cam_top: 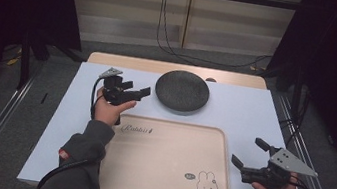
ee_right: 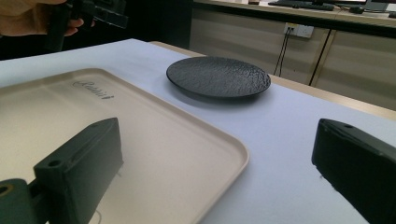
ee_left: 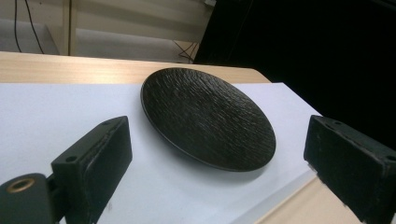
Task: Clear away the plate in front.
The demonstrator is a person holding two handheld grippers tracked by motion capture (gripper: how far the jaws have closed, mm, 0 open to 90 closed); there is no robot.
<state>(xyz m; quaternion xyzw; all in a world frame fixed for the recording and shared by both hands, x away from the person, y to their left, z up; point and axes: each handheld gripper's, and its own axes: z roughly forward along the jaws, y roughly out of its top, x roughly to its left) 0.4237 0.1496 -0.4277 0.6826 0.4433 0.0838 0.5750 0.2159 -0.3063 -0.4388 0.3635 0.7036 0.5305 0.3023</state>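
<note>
Here, both tools gape empty around the tray.
Left tool just beside the black plate; right tool at the tray's right edge.

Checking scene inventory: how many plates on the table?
1. The dark plate sits on the white table cover, beyond the beige tray and to the right of the left gripper. The tray is bare; no place here could hide another.

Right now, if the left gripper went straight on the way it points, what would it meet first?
Most likely the dark plate: it lies ahead between the open jaws of the left gripper, with bare white table cover before it. Depth is hard to judge.
</note>
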